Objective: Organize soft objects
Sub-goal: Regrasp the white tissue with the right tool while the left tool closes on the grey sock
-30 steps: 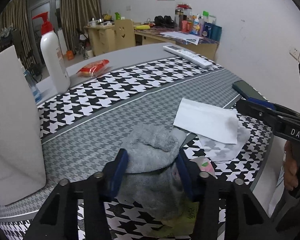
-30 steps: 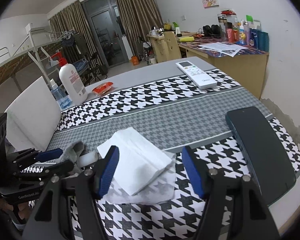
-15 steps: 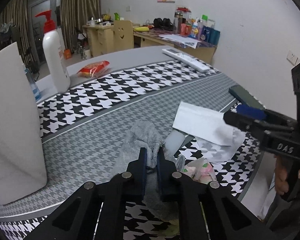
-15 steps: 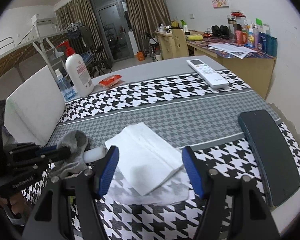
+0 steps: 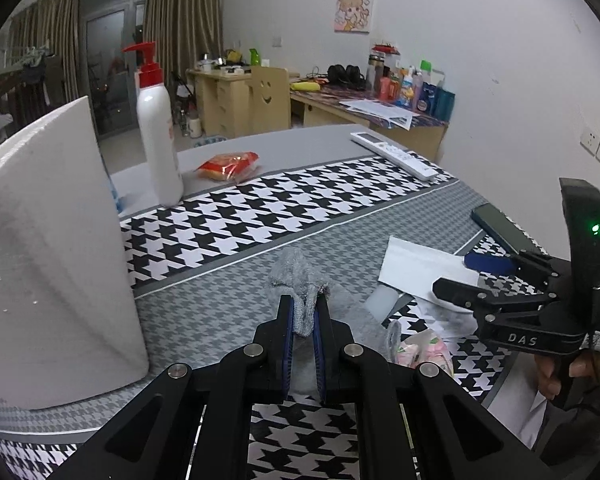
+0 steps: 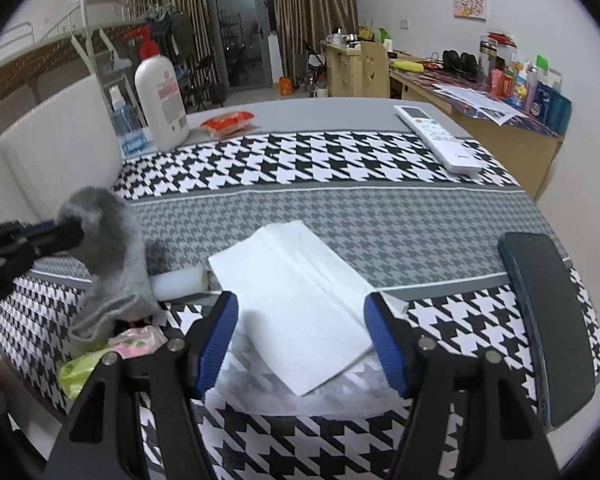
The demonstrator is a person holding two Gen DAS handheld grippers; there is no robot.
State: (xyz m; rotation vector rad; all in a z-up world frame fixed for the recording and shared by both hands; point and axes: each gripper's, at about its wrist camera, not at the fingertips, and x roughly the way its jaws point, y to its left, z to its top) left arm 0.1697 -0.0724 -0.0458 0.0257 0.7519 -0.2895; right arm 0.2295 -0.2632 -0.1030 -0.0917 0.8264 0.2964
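On the houndstooth cloth [image 6: 340, 216], left tool [image 5: 302, 320] pinches grey sock [image 6: 108, 248]; right tool [image 6: 300, 340] gapes.

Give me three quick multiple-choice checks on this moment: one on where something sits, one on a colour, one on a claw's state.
1. Where does the white remote control lie?
A. on the far right part of the table
B. under the grey sock
C. beside the pump bottle

2. What colour is the pump on the white pump bottle?
A. blue
B. red
C. green

3. What is the left claw doing?
A. open over the tissue
B. shut on nothing
C. shut on the grey sock

Answers: 1 A, the remote control lies on the houndstooth cloth toward the far right edge. 2 B, the pump head is plainly red. 3 C, grey fabric is pinched between the blue pads and hangs from them in the right wrist view, while the right claw stands open around the white tissue.
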